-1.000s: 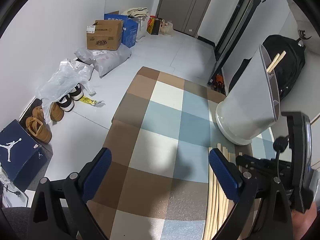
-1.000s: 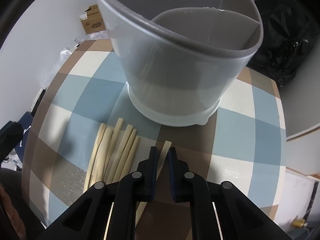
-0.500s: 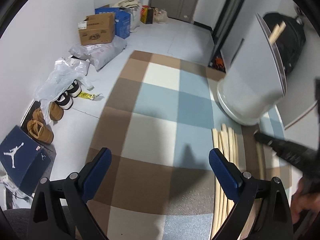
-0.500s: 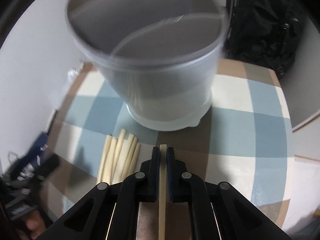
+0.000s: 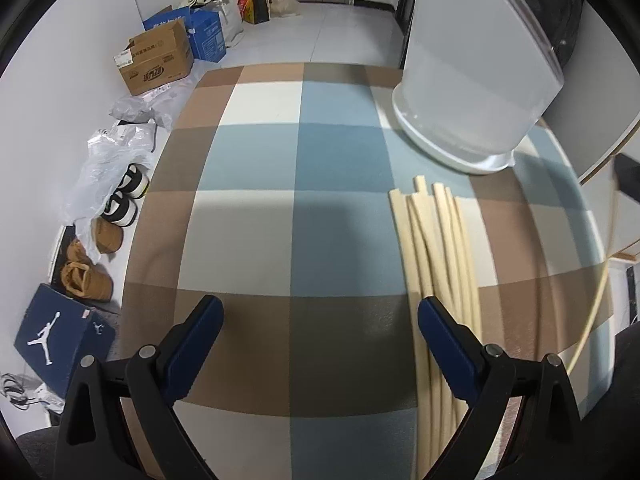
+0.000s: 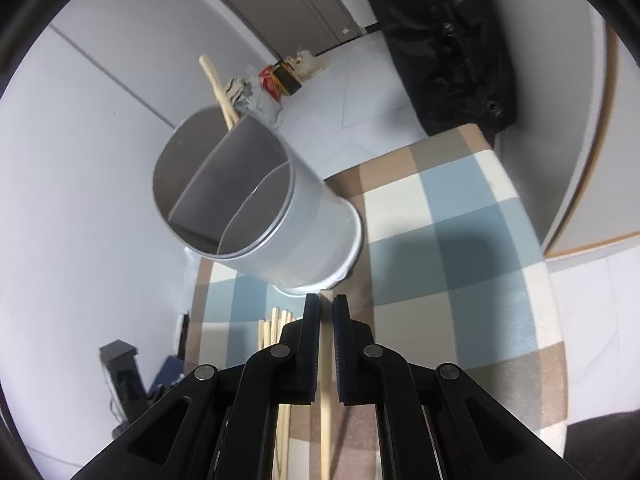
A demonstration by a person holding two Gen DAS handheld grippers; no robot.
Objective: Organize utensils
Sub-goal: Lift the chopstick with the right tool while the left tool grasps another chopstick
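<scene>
Here, the right gripper (image 6: 327, 312) clamped one pale wooden chopstick (image 6: 325, 408) at lower centre, the left gripper (image 5: 320, 328) stood open and empty, and transfer into the grey partitioned plastic holder (image 6: 248, 204), upper left, required lifting and aiming.

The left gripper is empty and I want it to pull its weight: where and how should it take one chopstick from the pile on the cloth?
Probably the outermost stick of the pile of chopsticks, near the fanned square ends by the holder, where gaps show. They lie flat, lengthwise away from the left gripper, so come from above, jaws across the stick.
</scene>
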